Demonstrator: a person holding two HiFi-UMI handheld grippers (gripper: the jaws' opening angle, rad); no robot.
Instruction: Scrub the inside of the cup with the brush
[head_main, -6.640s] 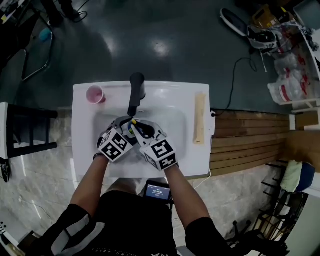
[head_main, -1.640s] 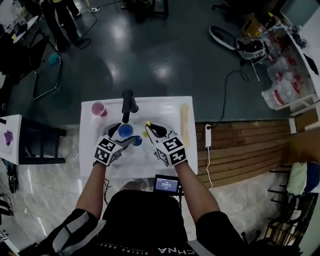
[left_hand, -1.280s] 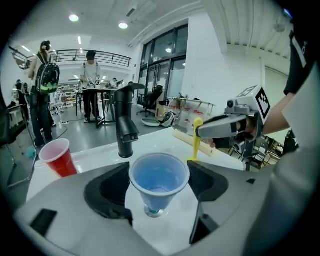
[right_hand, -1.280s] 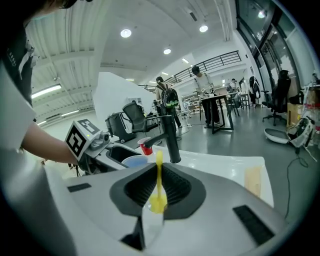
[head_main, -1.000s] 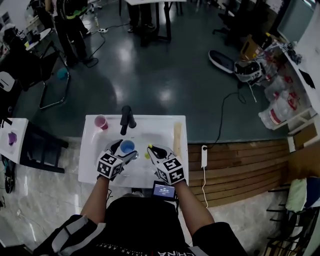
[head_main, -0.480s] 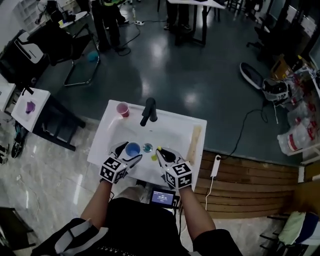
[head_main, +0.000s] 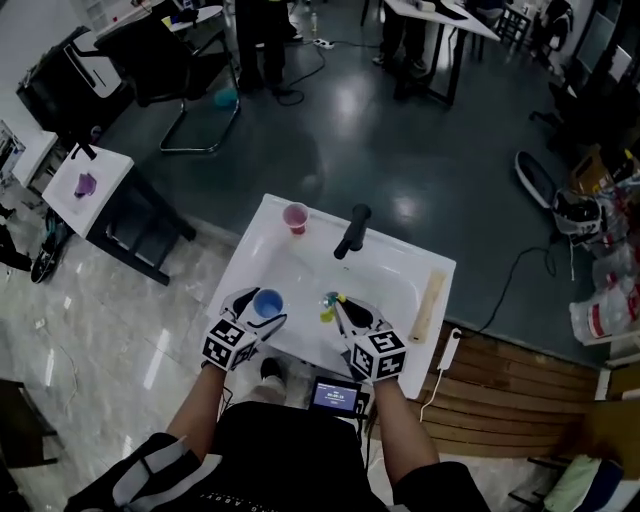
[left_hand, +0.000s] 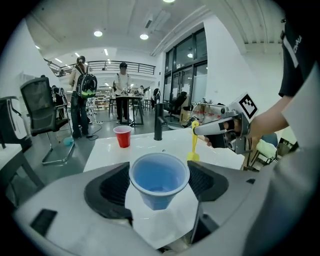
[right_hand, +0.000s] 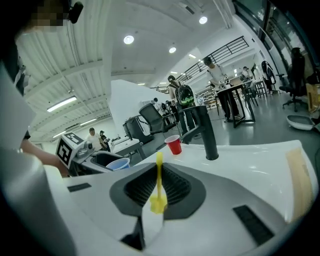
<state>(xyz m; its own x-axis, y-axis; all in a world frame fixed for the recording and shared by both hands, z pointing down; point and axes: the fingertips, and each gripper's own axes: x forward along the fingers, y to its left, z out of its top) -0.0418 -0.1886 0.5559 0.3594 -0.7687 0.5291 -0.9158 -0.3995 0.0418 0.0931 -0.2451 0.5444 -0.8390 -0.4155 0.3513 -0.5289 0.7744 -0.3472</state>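
A blue cup (head_main: 267, 302) stands upright with its mouth up in my left gripper (head_main: 262, 312), which is shut on it over the near left of the white sink (head_main: 300, 265). In the left gripper view the blue cup (left_hand: 159, 177) sits squeezed between the two dark pads (left_hand: 107, 189). My right gripper (head_main: 340, 312) is shut on a thin yellow brush (head_main: 326, 314), whose tip hangs to the right of the cup and outside it. The right gripper view shows the yellow brush (right_hand: 159, 186) between the jaws and the blue cup (right_hand: 117, 164) off to the left.
A black faucet (head_main: 351, 230) rises at the sink's far edge, with a red cup (head_main: 296, 216) to its left. A pale wooden board (head_main: 432, 305) lies along the sink's right rim. A small screen (head_main: 337, 395) sits below the near edge. People stand far behind.
The grippers, earlier close together low in the basin, now hold the cup and the brush apart near the sink's front edge. The head view has swung and pulled back.
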